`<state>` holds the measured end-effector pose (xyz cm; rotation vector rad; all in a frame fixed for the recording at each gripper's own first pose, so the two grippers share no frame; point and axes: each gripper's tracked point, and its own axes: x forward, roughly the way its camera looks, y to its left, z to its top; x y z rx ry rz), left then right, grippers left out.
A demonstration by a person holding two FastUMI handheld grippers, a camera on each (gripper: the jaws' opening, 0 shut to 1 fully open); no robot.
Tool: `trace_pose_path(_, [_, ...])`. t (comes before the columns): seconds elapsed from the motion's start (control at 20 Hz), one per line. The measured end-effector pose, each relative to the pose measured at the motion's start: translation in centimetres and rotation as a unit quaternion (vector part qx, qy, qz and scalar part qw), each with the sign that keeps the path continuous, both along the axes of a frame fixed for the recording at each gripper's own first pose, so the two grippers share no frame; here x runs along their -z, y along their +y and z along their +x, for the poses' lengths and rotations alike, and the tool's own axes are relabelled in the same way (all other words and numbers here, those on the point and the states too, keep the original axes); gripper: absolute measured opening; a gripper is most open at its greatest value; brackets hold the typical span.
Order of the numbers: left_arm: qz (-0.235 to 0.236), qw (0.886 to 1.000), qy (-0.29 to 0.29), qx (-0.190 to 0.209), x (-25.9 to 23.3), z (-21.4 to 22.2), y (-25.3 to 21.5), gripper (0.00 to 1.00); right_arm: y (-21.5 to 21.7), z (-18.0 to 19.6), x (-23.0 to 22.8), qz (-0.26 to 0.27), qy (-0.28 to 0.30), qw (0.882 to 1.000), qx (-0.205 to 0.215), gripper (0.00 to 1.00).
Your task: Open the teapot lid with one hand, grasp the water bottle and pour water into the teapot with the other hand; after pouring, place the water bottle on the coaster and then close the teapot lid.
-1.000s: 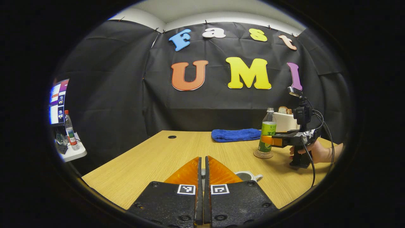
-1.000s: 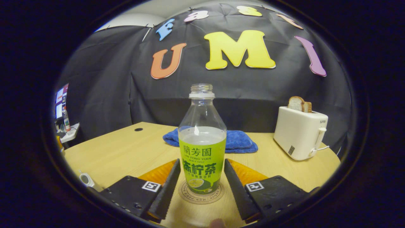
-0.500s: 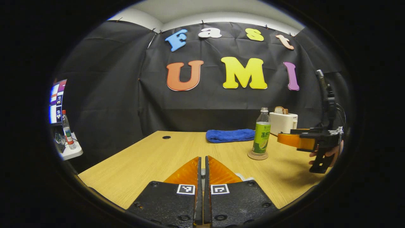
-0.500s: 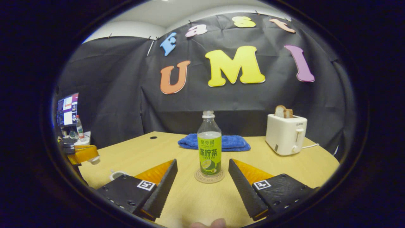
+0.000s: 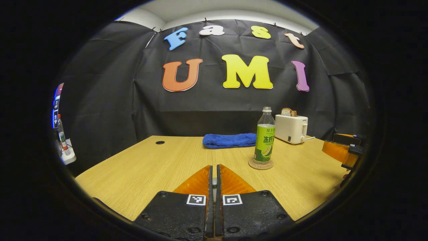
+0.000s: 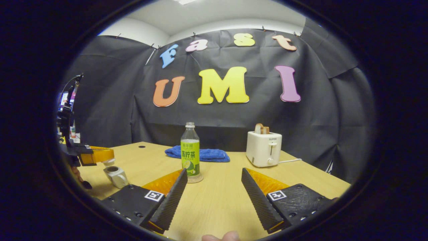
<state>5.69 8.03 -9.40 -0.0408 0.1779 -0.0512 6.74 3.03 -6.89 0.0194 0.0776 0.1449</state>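
The small white ceramic teapot (image 6: pixel 115 175) sits open on the pale wooden table (image 6: pixel 217 201). The left gripper (image 6: pixel 100 156) above it pinches the small white lid (image 6: pixel 108 163); misalignment could chip the rim. The right gripper (image 6: pixel 214 190) gapes empty. The green-labelled plastic bottle (image 5: pixel 264 140) stands on its round coaster (image 5: pixel 260 164), the white toaster (image 5: pixel 291 128) well clear.
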Motion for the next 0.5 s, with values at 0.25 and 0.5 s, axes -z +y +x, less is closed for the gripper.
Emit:
trace_pose_path(0.25, [0.004, 1.0, 0.009, -0.001, 1.0, 0.4, -0.4, 0.05, 0.3, 0.0, -0.2, -0.019, -0.017, 1.0, -0.003, 0.94])
trace_pose_path(0.5, [0.005, 1.0, 0.015, -0.005, 1.6, 0.3, -0.2, 0.05, 0.4, -0.2, 0.0, -0.015, -0.014, 1.0, -0.006, 0.97])
